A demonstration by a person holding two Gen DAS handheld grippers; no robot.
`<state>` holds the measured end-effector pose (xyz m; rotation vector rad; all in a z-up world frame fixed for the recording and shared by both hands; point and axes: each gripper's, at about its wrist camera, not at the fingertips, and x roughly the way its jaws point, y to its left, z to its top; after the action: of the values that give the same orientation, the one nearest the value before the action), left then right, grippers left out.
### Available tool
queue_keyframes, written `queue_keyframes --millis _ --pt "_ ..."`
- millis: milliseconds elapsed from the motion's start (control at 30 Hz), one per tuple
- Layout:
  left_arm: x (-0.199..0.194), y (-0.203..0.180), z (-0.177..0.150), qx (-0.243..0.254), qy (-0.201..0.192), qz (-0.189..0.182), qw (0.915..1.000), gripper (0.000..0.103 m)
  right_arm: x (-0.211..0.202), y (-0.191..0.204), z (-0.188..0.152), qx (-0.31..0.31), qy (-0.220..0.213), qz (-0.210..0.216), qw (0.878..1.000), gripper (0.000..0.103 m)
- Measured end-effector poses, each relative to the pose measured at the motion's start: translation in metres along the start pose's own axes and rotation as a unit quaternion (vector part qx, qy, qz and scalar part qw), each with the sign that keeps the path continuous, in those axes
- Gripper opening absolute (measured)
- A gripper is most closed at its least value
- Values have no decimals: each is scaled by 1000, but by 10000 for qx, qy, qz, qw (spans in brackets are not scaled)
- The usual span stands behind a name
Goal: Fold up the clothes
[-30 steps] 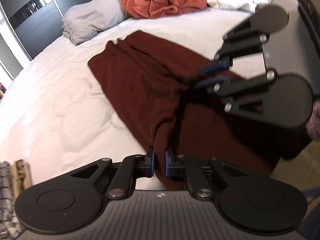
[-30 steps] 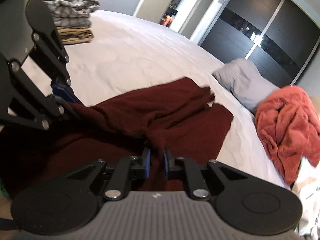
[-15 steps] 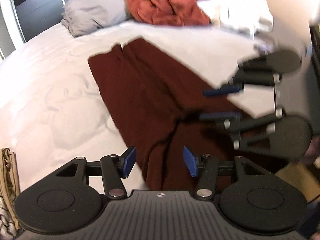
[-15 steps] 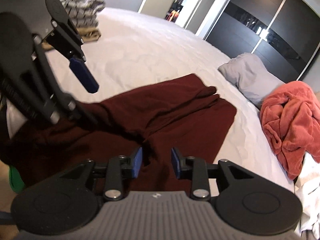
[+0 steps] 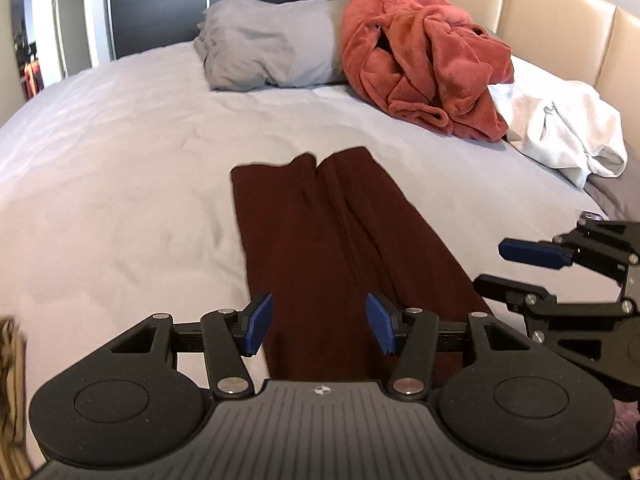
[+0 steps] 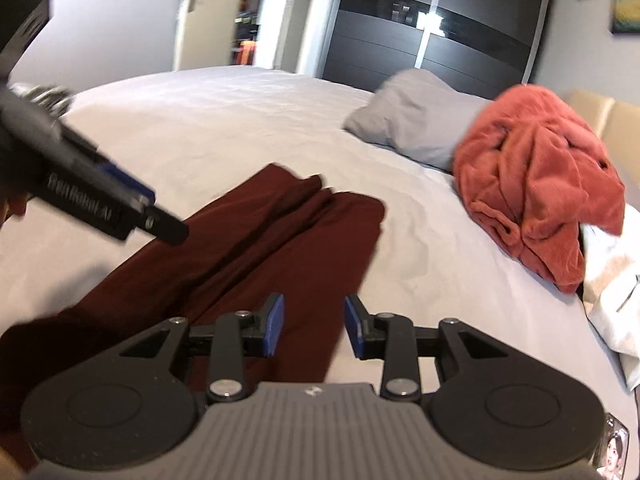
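Left gripper (image 5: 318, 330) empty, jaws apart | right gripper (image 6: 314, 326) empty, jaws opening | maroon garment (image 5: 340, 248) lies lengthwise on bed (image 5: 120, 168) | risk: grab one layer and your fold skews.

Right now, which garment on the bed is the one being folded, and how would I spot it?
Start at the white bed and its grey pillow near the headboard. Nearer the camera lies the dark maroon garment, flat in a long strip. Unlike the crumpled coral fleece and white garment, it is smoothed out.

Bright daylight, fisheye bending (slight blur)
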<state>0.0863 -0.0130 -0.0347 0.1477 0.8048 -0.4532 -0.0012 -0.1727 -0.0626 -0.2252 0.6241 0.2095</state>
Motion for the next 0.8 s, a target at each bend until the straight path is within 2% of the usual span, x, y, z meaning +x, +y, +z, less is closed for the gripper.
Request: queue_keyframes --millis 167,400,667,700,733,800 --pt "28 -8 14 -33 -225 259 9994 52 40 -26 14 567 35 -140 9983 42" --pt "69 -5 41 -168 -431 314 9984 56 85 -56 33 1148 31 -19 9934 42" --pt "120 1 53 -297 -336 72 9990 56 122 -76 34 1467 135 154 9890 41" --pt "123 3 53 -306 -361 110 9988 54 124 -78 34 1519 137 173 9881 41" --pt "126 6 53 -321 -365 166 9987 43 126 -78 35 1535 130 191 9879 41" --pt "129 13 53 -367 -356 275 9983 28 127 -77 39 1492 66 230 9885 41"
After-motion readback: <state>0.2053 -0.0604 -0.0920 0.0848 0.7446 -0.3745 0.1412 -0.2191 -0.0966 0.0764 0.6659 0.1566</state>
